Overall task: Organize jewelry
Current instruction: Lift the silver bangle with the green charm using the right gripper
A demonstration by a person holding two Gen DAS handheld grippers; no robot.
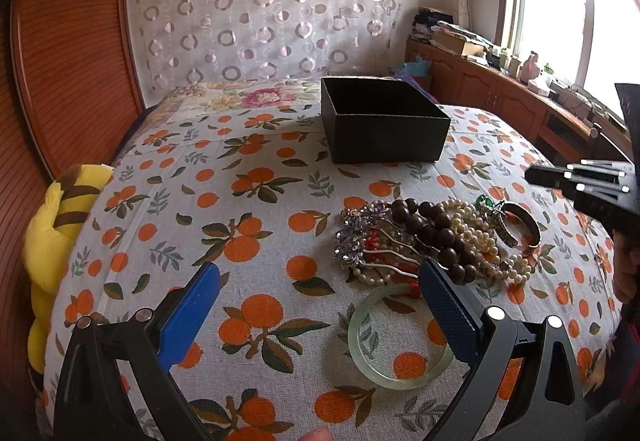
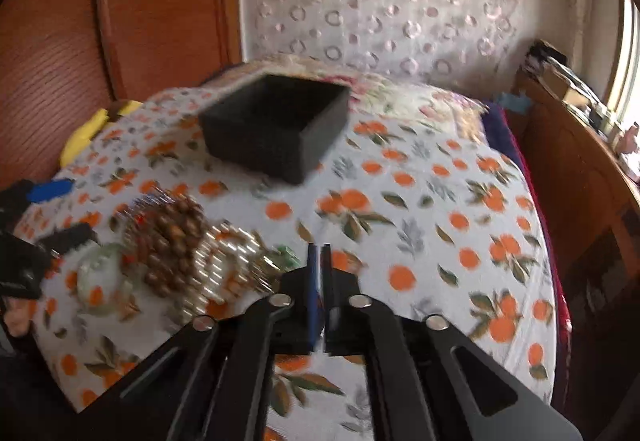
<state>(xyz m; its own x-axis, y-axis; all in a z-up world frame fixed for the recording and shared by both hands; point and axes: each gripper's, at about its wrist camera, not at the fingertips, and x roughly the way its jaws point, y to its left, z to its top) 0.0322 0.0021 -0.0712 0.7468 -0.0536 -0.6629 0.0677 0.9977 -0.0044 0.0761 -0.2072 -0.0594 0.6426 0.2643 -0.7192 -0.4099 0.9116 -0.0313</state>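
Setting: a bed (image 1: pixel 256 201) under an orange-print cloth, with a wooden headboard (image 1: pixel 68 53) to the left and a ring-patterned curtain (image 1: pixel 264 9) behind.
Jewelry: a heap of jewelry (image 1: pixel 432 237) lies on the cloth in the left wrist view, made up of dark brown wooden beads (image 1: pixel 436 229), strands of pearls (image 1: pixel 476 237), a purple crystal piece (image 1: pixel 356 237) and a gold-toned bangle (image 1: pixel 528 229).
Jade bangle: a pale green bangle (image 1: pixel 396 341) lies flat at the near edge of the heap, partly hidden behind the right blue finger.
Box: an open black box (image 1: pixel 384 125) stands on the bed beyond the heap and well apart from it.
Left gripper: the left gripper (image 1: pixel 320 305) hovers low with its jaws spread wide; the heap's near edge lies between the blue pads (image 1: pixel 192 313), and nothing is gripped.
Right gripper: the right gripper (image 2: pixel 319 253) appears in its own blurred view with jaws drawn almost together and nothing seen between them, just to the right of the heap.
Beside the bed: a yellow plush toy (image 1: pixel 52 237) sits at the bed's left edge.
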